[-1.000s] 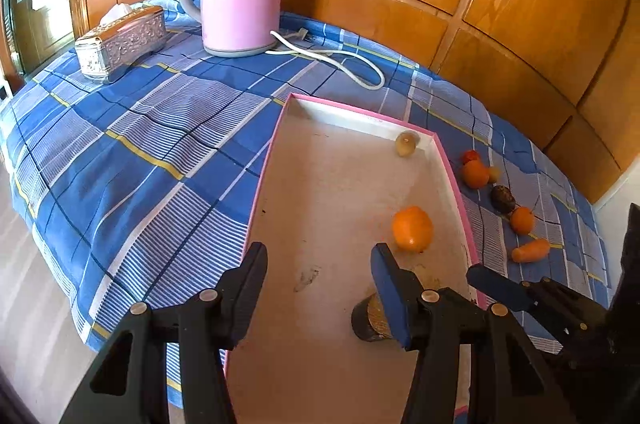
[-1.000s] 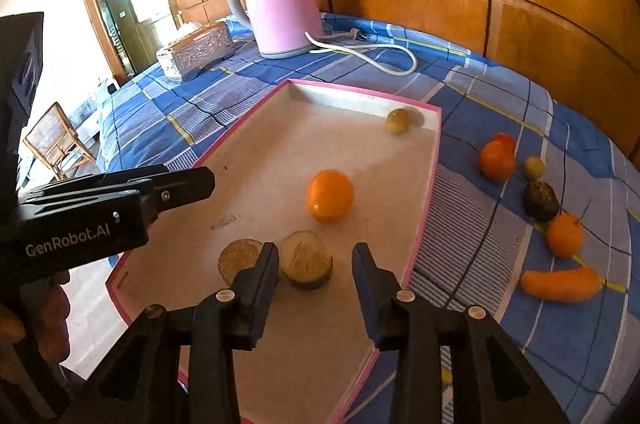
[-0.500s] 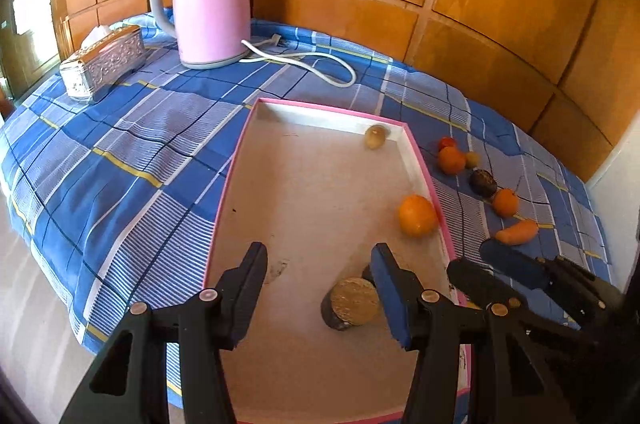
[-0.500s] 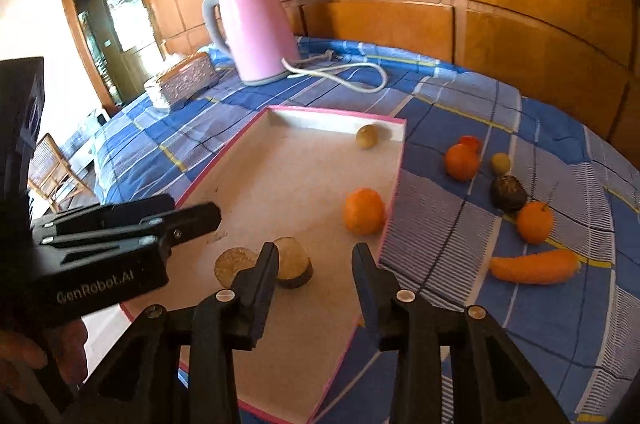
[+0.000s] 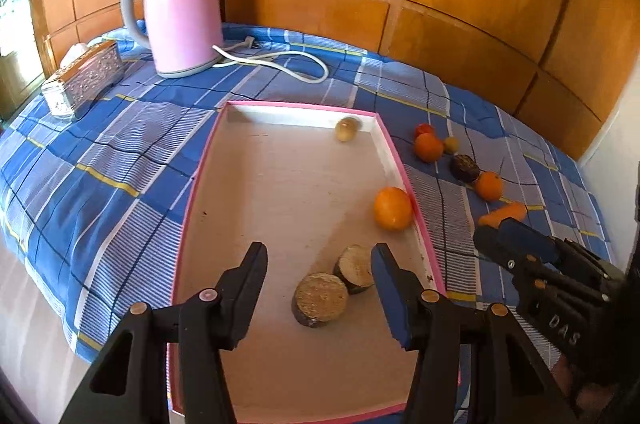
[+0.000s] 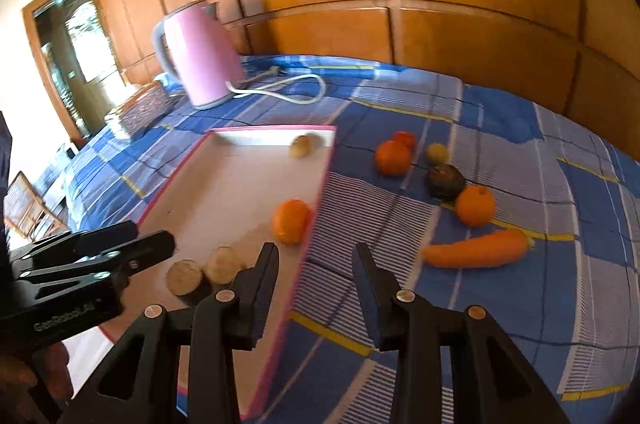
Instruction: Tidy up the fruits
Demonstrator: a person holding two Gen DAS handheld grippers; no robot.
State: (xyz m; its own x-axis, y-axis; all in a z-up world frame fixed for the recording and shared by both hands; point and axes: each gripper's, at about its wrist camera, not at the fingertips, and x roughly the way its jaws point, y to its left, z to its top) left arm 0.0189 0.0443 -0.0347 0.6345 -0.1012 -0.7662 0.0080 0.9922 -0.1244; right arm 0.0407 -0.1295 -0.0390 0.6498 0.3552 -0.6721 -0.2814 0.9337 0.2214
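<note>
Wooden panels back a surface draped in a blue checked cloth, where a pink-rimmed tray lies lengthwise toward the wall. Only the right wrist view takes in a doorway with glass and part of a chair at the far left; the left wrist view instead gives the whole tray floor and a clear look at the silver tissue box near the pink kettle, whose white cord loops across the cloth. Inside the tray sit an orange against the right wall, a small pale fruit in the far right corner, and two cut round pieces touching each other near the front. Outside it, on the cloth to the right, lie two more oranges, a small red fruit, a small yellow-green fruit, a dark round fruit and a carrot, seen larger in the right wrist view. The left gripper hovers over the front of the tray, its fingers moderately apart and empty, the cut pieces showing between them below. The right gripper hangs over the tray's right rim and the cloth, fingers narrower, holding nothing; the carrot lies just to its right.
</note>
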